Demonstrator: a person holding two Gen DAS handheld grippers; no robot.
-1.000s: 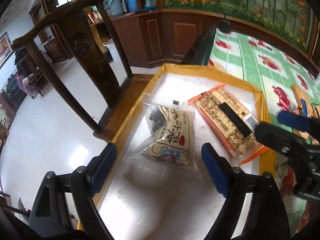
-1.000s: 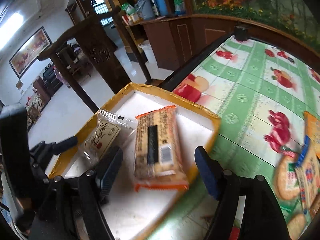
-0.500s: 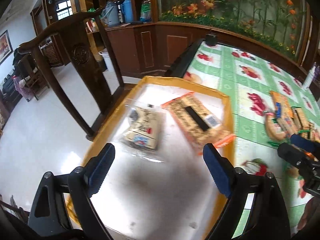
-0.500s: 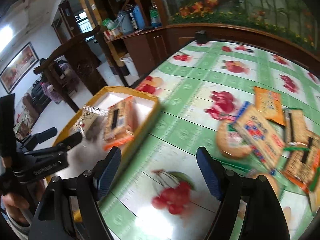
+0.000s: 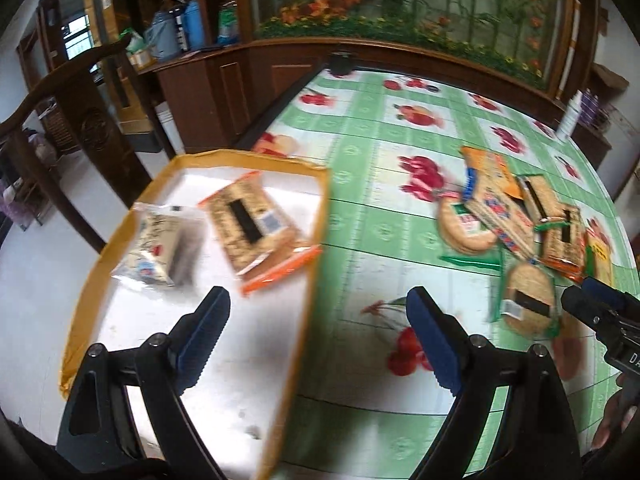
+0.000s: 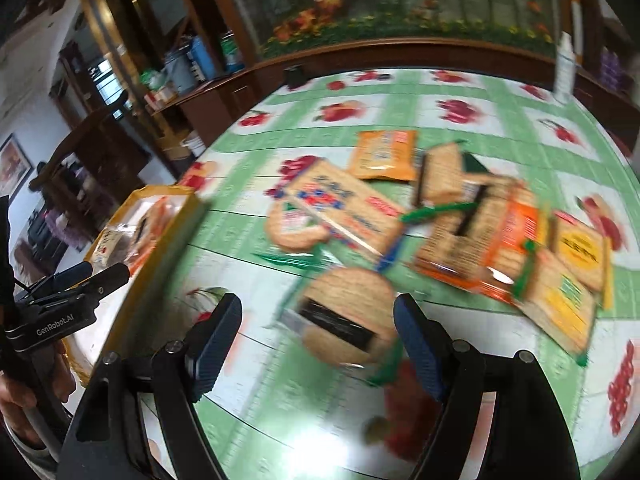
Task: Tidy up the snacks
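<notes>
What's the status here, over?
Left gripper open, empty. Right gripper open above round cracker pack. Two packs in tray. Nothing blocking.

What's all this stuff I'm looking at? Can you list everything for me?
tray: one, yellow rim, white floor, table's left edge
packets in tray: two, one orange-edged, one clear, side by side
loose snack packets: a pile, count unclear from blur, orange, green, yellow, on the tablecloth
round cracker packet: one, tan, green wrapper, nearest the right tool
tablecloth: one, green and white, fruit print
chair: one, dark wood, beyond the tray
white bottle: one, far table edge
left tool: open, empty
right tool: open, empty
</notes>
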